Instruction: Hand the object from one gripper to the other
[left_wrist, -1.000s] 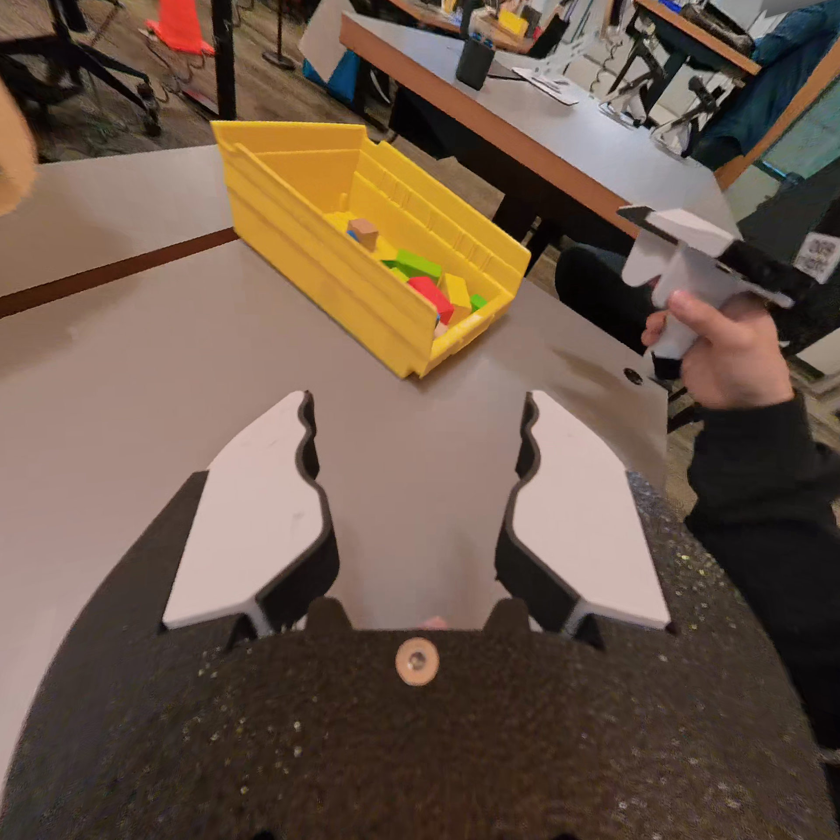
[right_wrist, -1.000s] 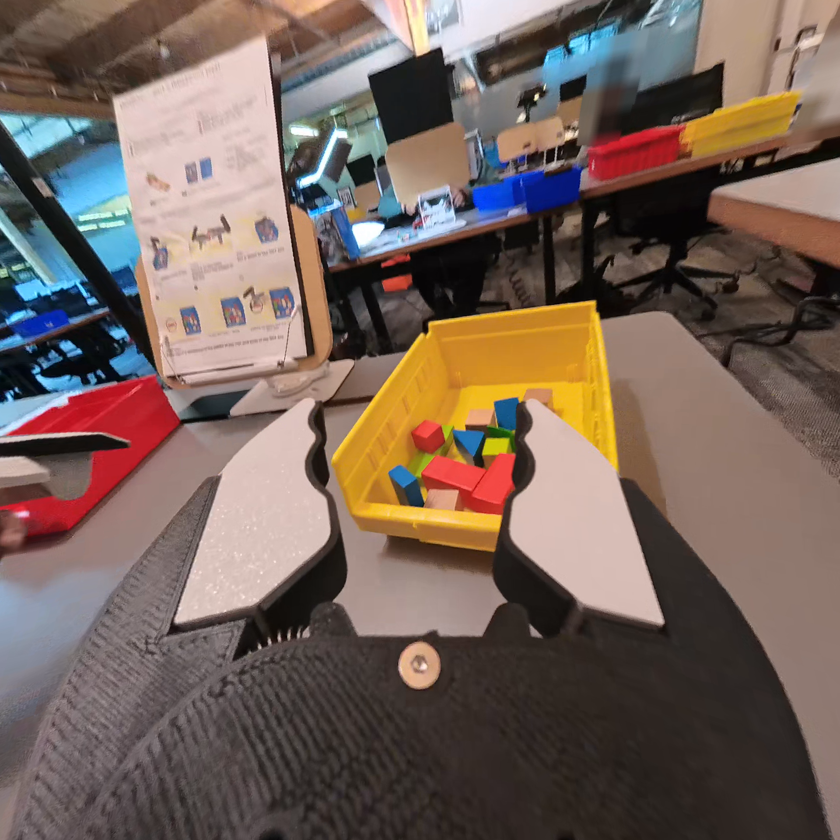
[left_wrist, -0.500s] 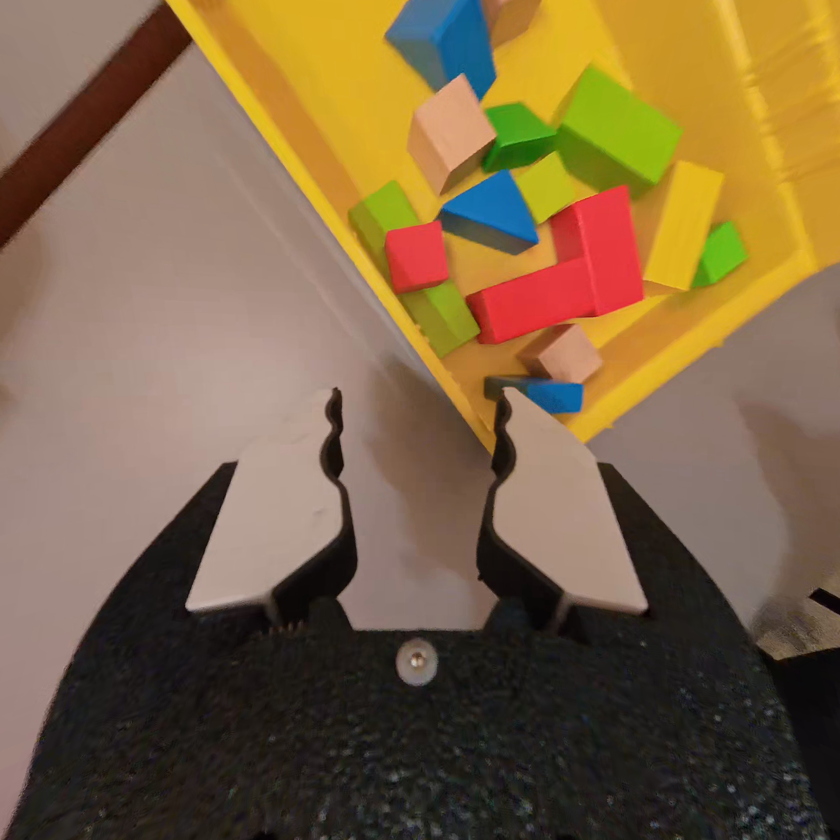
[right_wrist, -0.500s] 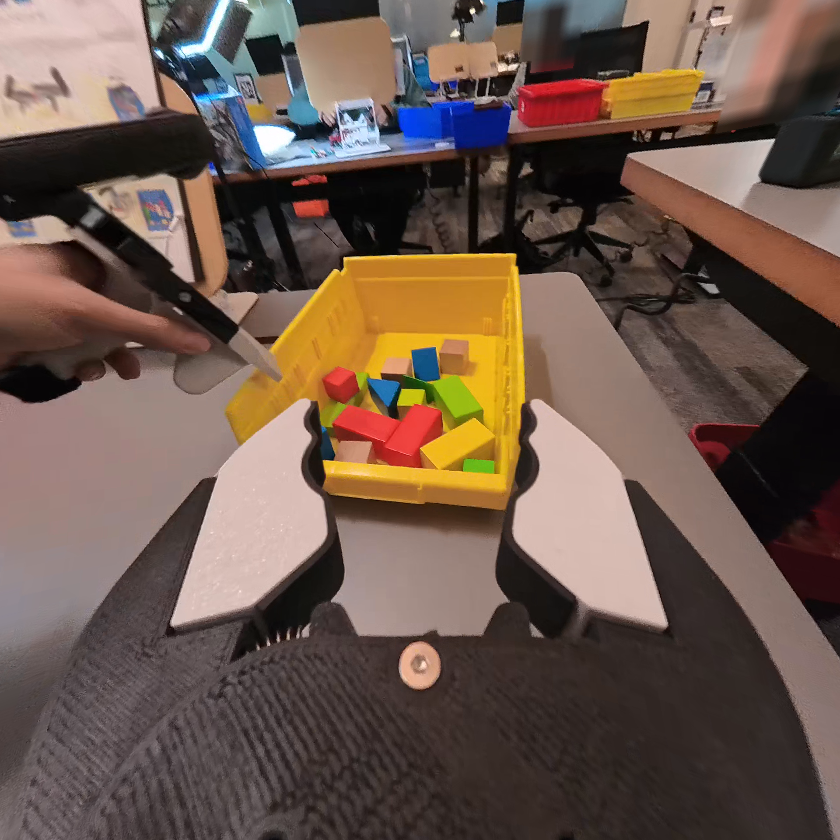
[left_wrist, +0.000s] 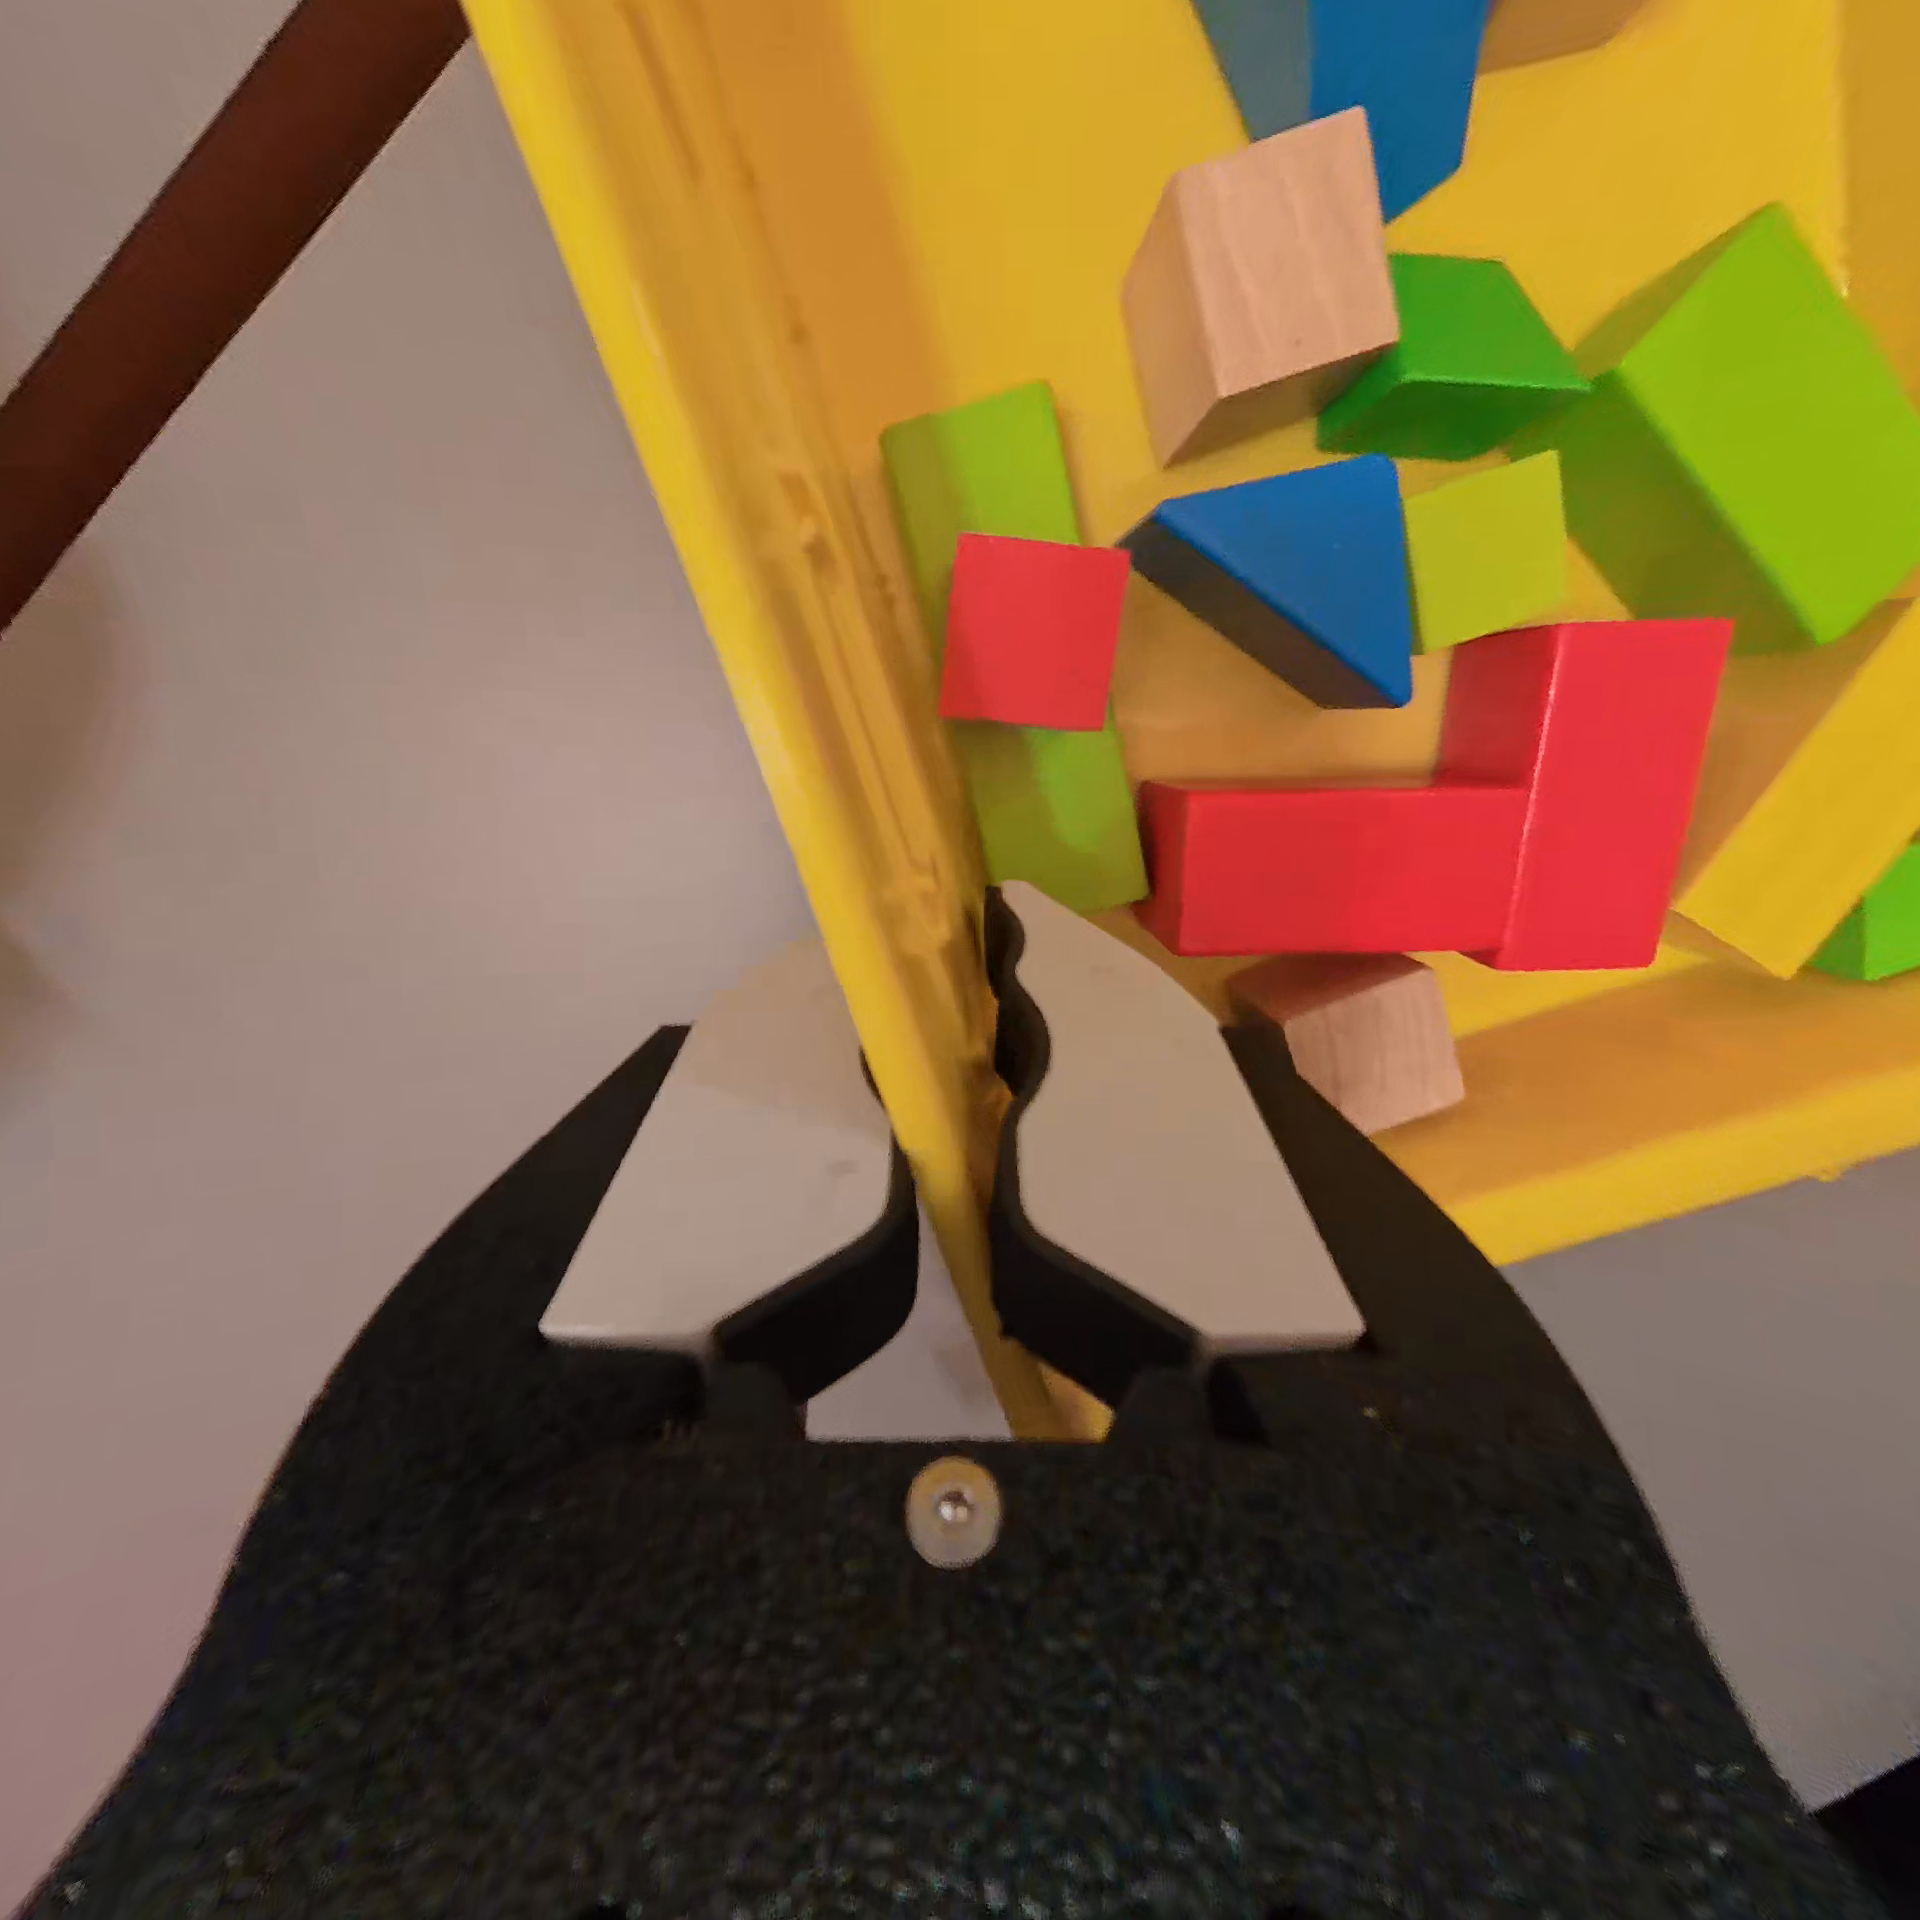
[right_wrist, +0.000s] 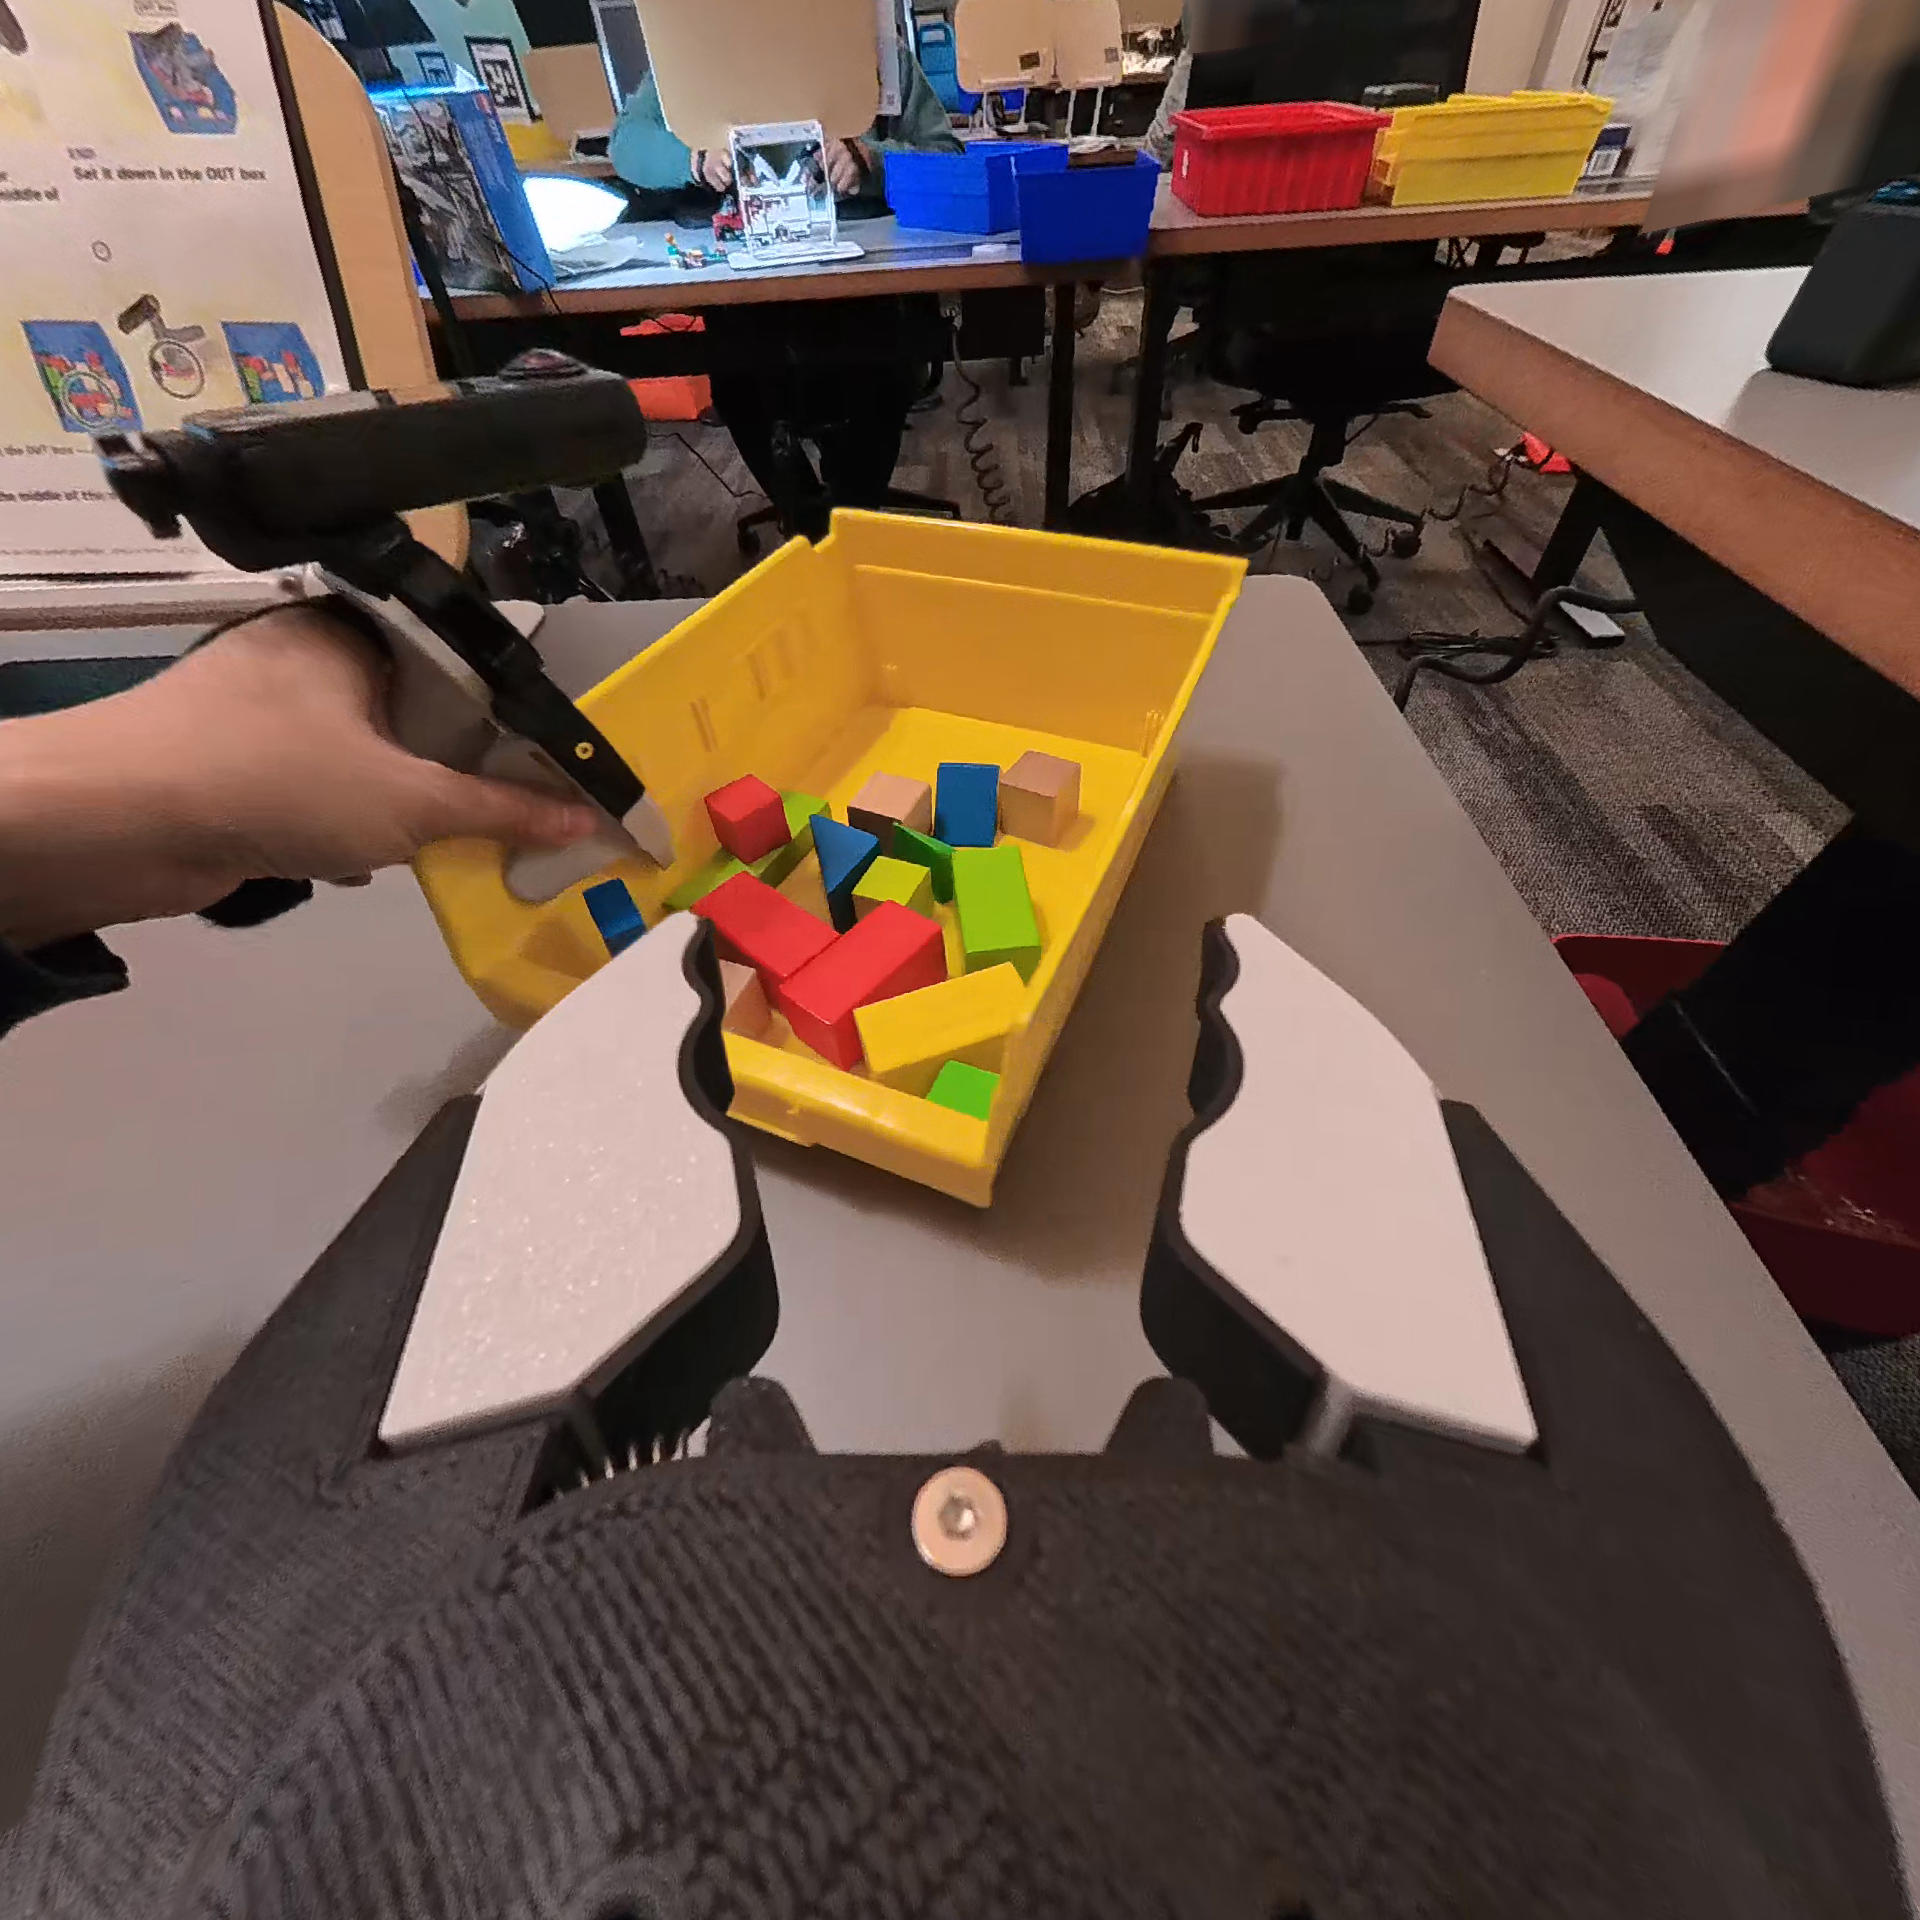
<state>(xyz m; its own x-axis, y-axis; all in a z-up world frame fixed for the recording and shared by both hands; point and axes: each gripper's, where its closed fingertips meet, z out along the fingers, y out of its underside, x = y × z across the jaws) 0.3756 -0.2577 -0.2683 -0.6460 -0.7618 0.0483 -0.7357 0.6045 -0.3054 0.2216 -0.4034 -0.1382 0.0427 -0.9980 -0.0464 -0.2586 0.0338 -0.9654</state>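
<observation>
the left tool (left_wrist: 951, 1049) is pinching the yellow bin (left_wrist: 727, 436) wall (blocks inside). the right tool (right_wrist: 956, 997), near the bin, is waiting wide open. the heavy bin could tip and spill.

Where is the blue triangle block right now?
The blue triangle block lies in the middle of the yellow bin in the right wrist view, between the red cube on its left and a small light green block on its right.
</observation>
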